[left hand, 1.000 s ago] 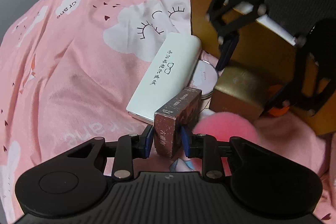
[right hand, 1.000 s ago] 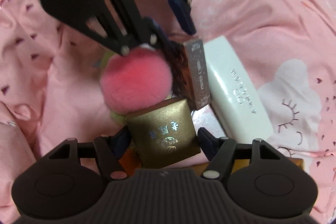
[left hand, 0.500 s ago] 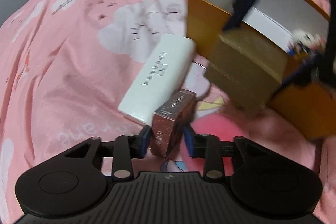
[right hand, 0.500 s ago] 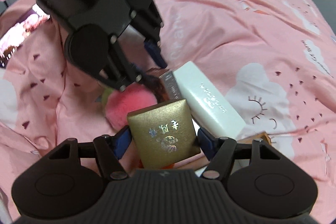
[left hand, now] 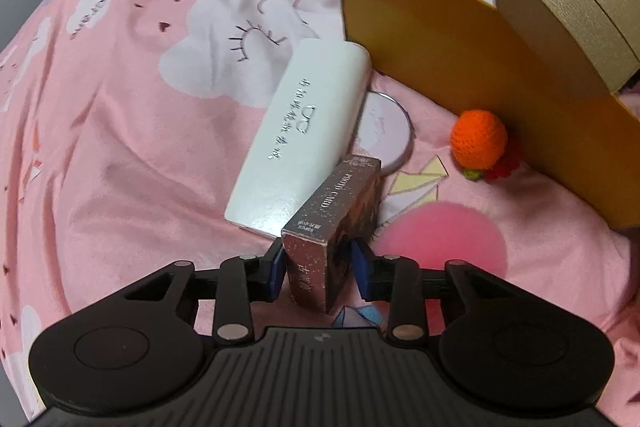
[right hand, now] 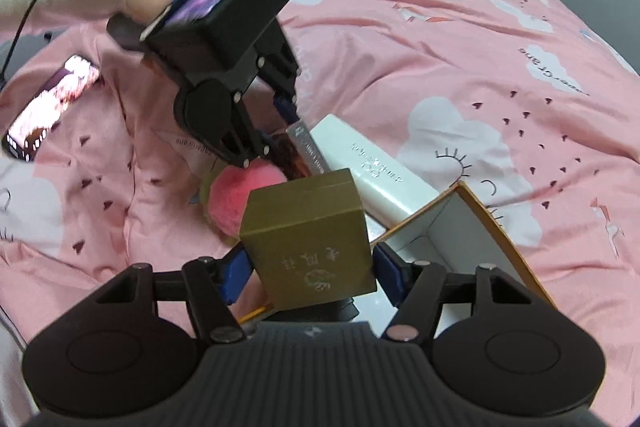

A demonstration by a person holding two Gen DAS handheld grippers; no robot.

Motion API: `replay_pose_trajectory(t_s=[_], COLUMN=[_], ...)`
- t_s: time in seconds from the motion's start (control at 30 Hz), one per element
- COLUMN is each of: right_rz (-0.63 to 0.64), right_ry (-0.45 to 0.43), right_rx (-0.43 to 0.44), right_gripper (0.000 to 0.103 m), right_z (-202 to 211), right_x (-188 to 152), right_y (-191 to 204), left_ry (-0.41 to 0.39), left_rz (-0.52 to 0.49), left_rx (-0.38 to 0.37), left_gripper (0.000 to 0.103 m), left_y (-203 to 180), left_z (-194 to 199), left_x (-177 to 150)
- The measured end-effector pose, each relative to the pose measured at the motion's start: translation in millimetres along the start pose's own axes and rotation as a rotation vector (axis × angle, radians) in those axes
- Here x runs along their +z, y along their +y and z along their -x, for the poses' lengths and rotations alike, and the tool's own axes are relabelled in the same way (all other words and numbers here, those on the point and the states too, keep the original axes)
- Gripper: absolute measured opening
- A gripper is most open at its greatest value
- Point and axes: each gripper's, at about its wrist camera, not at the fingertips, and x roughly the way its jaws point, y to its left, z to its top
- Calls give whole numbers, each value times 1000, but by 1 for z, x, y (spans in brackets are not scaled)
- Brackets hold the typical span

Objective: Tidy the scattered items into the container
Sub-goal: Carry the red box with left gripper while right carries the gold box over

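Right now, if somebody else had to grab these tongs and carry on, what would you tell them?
Right tongs: closing on the gold box, lifted beside the orange container.
Left tongs: closing around the photo card box, which is still on the bedspread.
Nothing visibly inside the container yet.
Left: white case, round compact, orange knitted ball, pink pompom.

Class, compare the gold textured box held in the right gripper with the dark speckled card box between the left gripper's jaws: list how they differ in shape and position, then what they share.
The gold textured box is squat and nearly cubic; the dark speckled card box is slim and narrow. The gold box is lifted, hanging by the open orange container; the card box is down among the items on the pink bedding, against the white case. Shared: both are printed cardboard boxes sitting between blue-padded jaws.
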Motion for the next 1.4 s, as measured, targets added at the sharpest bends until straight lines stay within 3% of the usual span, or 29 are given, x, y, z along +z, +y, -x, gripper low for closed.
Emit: replay_pose_trajectory(t_s=[0.23, 0.5, 0.73, 0.93, 1.07, 1.23, 1.4], right_rz=[-161, -334, -433, -449, -463, -488, -533], right_ry=[-94, -161, -187, -187, -191, -202, -209], right_rx=[-19, -57, -101, -182, -201, -223, -225], right_gripper=[65, 64, 64, 64, 64, 64, 64], right_z=[19, 44, 59, 64, 67, 69, 67], right_x=[-19, -55, -87, -104, -114, -126, -141], right_y=[-15, -28, -33, -31, -32, -36, -43], left_ry=[-54, -87, -156, -235, -266, -219, -132], left_rz=[189, 332, 400, 424, 420, 414, 443], left_rx=[-51, -37, -24, -75, -148, -262, -272], left_gripper=[29, 26, 25, 25, 25, 25, 25], left_y=[1, 6, -5, -23, -42, -71, -88], left_z=[28, 67, 118, 166, 182, 169, 136], left_x=[0, 8, 18, 35, 52, 78, 104])
